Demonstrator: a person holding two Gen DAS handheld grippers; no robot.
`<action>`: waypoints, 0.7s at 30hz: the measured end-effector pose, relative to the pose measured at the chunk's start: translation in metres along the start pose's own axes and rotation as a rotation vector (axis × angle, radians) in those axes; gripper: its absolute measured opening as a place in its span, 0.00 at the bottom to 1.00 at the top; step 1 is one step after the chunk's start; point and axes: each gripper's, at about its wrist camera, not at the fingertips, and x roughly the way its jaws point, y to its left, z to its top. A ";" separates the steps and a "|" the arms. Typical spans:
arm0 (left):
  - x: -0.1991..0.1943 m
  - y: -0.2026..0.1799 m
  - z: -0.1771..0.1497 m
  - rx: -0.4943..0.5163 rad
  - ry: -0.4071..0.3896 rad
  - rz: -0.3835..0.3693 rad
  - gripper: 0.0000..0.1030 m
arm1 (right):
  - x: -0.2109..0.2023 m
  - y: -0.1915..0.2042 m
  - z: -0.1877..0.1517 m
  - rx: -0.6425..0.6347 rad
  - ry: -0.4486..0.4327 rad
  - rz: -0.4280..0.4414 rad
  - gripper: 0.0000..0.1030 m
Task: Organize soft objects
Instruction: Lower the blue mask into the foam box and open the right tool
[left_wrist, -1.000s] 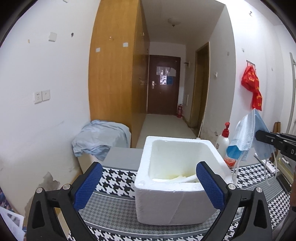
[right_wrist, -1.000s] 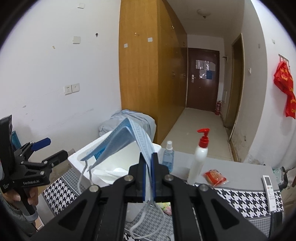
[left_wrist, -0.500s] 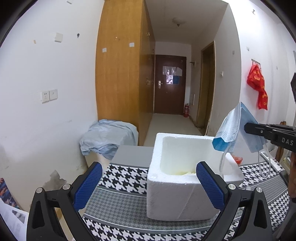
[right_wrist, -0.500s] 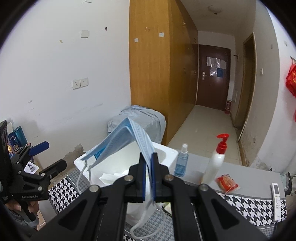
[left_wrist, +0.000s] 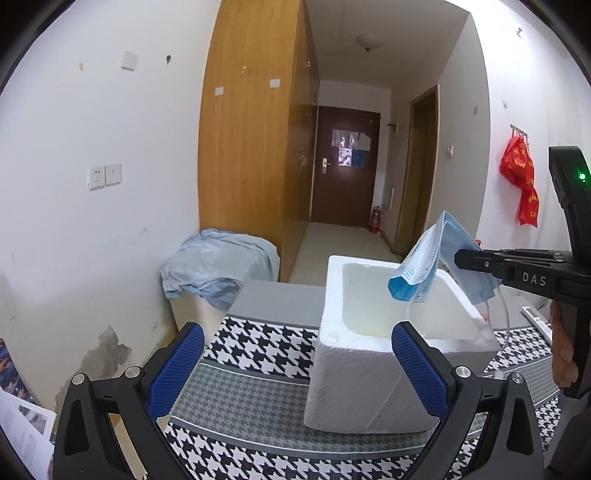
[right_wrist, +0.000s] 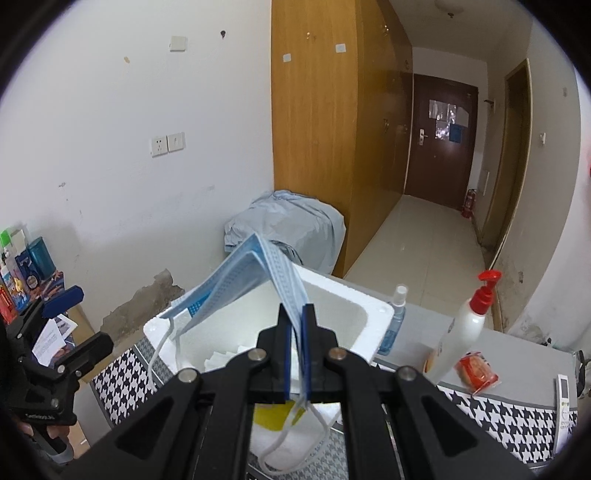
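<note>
1. Table (left_wrist: 258, 376): covered with a houndstooth cloth; it carries the foam box and, on its grey far side, a pump bottle (right_wrist: 461, 325) and a spray bottle (right_wrist: 393, 321).
2. Foam box (left_wrist: 362, 387): white, open-topped, upright on the cloth. Pale items lie on its floor; what they are cannot be told.
3. Left gripper (left_wrist: 295, 365): jaws wide, nothing between the blue pads, held near the box's front corner.
4. Right gripper (right_wrist: 294, 332): jaws clamped narrow on the face mask.
5. Face mask (right_wrist: 236, 288): blue, folded over the jaw tips, ear loops dangling. It hangs above the box's open top, not inside.
6. Step judged: carry-to-box, near its end. Next move calls for lowering the mask past the rim, then parting the jaws so the loops do not snag.
</note>
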 end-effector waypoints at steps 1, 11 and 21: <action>0.000 0.000 -0.001 -0.001 0.001 0.001 0.99 | 0.001 0.000 0.000 0.003 0.003 0.002 0.07; -0.003 0.005 -0.002 -0.017 0.002 0.008 0.99 | 0.024 0.003 -0.004 -0.003 0.069 0.019 0.23; -0.005 0.003 -0.001 -0.017 -0.002 -0.002 0.99 | 0.000 0.005 -0.005 -0.006 -0.017 0.013 0.83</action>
